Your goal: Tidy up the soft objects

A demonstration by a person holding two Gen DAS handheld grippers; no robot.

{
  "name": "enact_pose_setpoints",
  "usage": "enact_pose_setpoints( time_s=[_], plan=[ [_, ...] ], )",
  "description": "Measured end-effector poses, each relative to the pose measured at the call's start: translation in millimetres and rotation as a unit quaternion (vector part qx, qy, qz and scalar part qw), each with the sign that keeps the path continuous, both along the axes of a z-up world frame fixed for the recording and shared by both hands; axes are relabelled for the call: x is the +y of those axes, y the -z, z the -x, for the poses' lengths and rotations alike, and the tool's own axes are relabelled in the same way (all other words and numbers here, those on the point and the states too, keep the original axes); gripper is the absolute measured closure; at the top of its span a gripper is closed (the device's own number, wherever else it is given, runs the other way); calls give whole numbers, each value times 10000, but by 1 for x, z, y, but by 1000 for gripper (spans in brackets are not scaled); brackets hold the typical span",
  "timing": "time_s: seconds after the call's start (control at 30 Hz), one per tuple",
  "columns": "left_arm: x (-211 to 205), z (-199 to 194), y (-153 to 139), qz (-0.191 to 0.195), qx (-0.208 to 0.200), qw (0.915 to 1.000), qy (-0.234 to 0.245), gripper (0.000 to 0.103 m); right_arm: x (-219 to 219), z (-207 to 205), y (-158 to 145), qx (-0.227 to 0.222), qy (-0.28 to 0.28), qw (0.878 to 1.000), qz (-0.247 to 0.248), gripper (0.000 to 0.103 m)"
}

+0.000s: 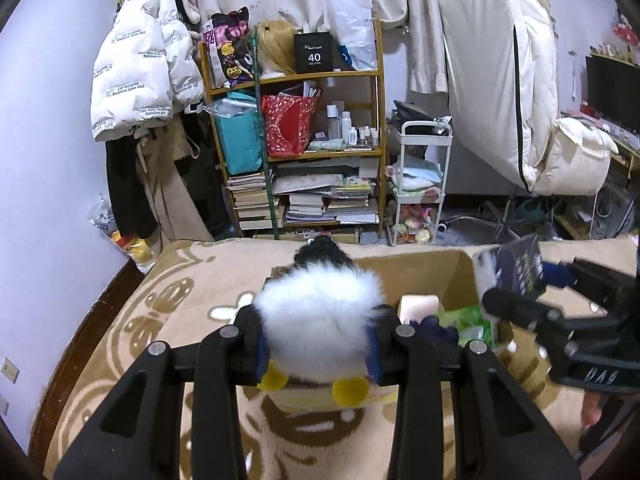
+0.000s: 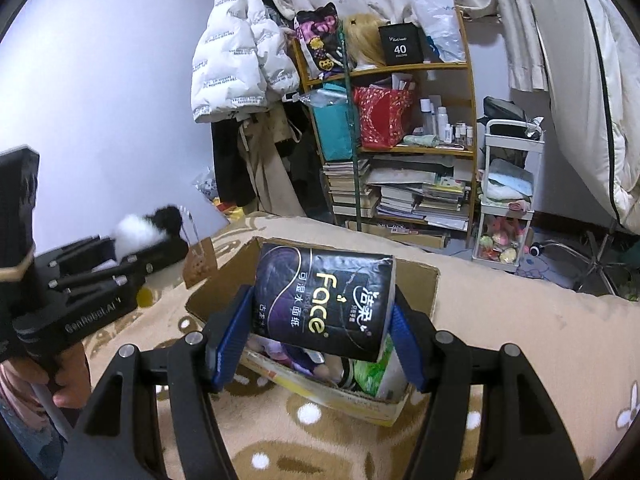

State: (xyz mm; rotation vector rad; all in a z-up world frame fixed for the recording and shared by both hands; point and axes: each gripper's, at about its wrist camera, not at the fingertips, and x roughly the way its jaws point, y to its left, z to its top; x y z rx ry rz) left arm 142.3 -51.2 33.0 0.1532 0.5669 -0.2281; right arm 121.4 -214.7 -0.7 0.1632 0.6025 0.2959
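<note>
My left gripper (image 1: 318, 332) is shut on a fluffy plush penguin (image 1: 320, 320), white-bellied with a black head and yellow feet, held above the beige blanket just left of an open cardboard box (image 1: 436, 268). From the right wrist view the same toy (image 2: 140, 232) and left gripper (image 2: 160, 252) show at the left. My right gripper (image 2: 320, 320) is shut on a black-and-purple pack of facial tissues (image 2: 324, 300), held over the cardboard box (image 2: 420, 280). In the left wrist view that pack (image 1: 512, 268) hangs at the box's right side. Inside the box lie a green packet (image 1: 472, 320) and other soft items.
A beige patterned blanket (image 1: 192, 304) covers the bed under the box. Beyond it stand a wooden shelf (image 1: 304, 152) crowded with bags and books, a white trolley (image 1: 420, 184), hanging coats (image 1: 140, 64) and a folded white mattress (image 1: 504, 80). A person's hand (image 2: 70, 380) grips the left handle.
</note>
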Motion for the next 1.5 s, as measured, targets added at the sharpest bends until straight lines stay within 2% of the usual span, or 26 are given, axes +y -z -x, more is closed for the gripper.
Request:
enact_pose_setpoints(
  time_s=[0.2,0.4,0.7,0.77,0.83,0.87,0.9,0.97,1.1,1.27,1.5],
  plan=[
    [-4,-15,13,120,177,9997,105,67,-7,-15,14,132,57,9999,-64,34],
    [-13,-25,40,-72,459,9988,172,67,-18,-24,27,273,229,9990,-252,34],
    [-18,-36,62,-212,774,9966,169,64,-22,-36,42,532,174,9976,-414,33],
    [-16,-38,66,-200,846,9961,115,52,-22,-37,44,621,183,9970,-423,33],
    [-14,-38,68,-202,862,9961,33,31,-23,-37,44,652,198,9967,-438,32],
    [-14,-37,68,-205,866,9960,-10,28,-23,-37,43,648,199,9967,-450,31],
    [-13,-36,68,-179,860,9961,-10,28,-24,-36,42,635,209,9967,-456,30],
    [-10,-33,67,-156,859,9962,-61,28,-25,-36,41,588,251,9968,-472,18],
    [-4,-27,64,-175,844,9962,-151,25,-30,-32,38,584,320,9965,-503,14],
    [5,-10,53,-224,680,9972,-239,18,-32,-20,30,475,422,9968,-477,1],
    [14,22,33,-292,372,9983,-349,10,-35,8,10,178,580,9974,-378,0]
  ],
)
